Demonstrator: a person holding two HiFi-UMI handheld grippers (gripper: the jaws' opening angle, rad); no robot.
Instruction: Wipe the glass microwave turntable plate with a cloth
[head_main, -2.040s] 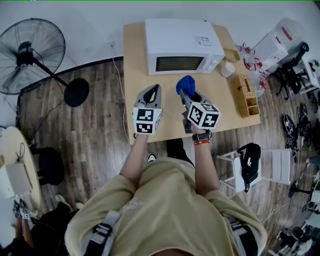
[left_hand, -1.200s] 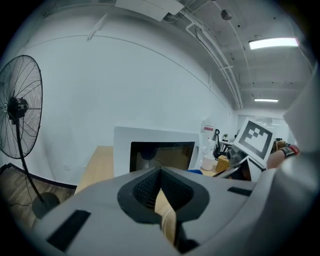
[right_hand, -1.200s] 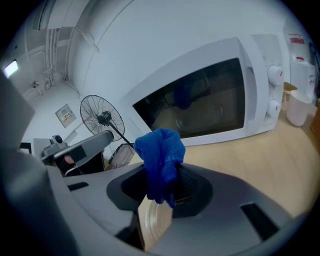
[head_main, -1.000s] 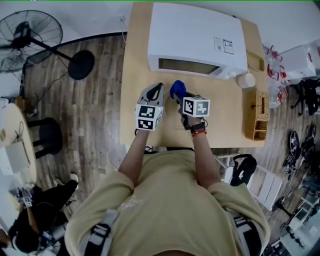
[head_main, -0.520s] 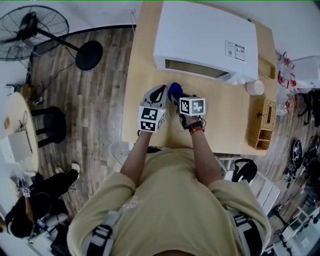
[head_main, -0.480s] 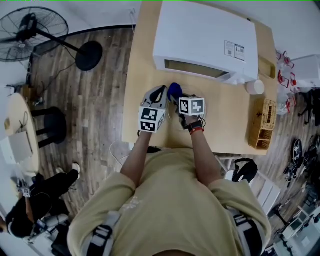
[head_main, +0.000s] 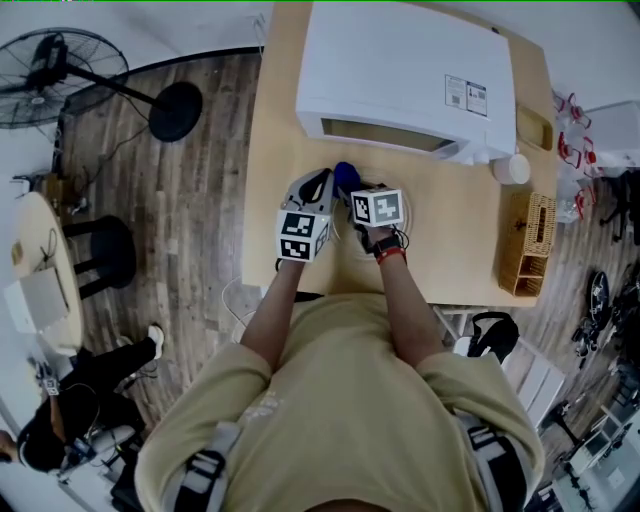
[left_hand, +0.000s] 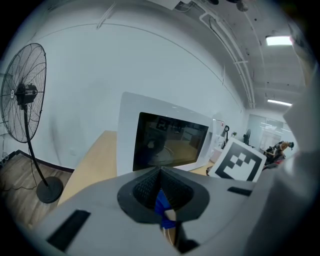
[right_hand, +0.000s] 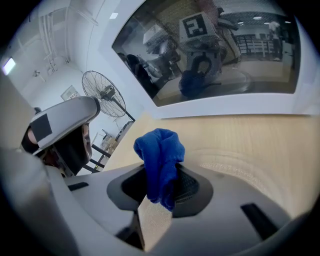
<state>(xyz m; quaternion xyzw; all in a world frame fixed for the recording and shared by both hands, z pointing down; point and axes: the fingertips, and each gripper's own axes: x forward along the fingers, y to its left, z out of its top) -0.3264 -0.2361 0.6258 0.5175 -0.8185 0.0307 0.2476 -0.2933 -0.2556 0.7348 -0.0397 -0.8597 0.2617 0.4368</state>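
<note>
Glass turntable plate (right_hand: 247, 170) lies flat on the surface (right_hand: 235, 132), just ahead of and below the right claw (right_hand: 160, 186), which is clamped on blue cloth (right_hand: 159, 150); left claw (left_hand: 161, 196) alongside, jaws together, apparently empty.

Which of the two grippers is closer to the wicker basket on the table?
Right. The right gripper, clamped on the blue cloth, is on the same side as the wicker basket, though well apart from it. The left gripper sits beyond the right one, farther away.
</note>
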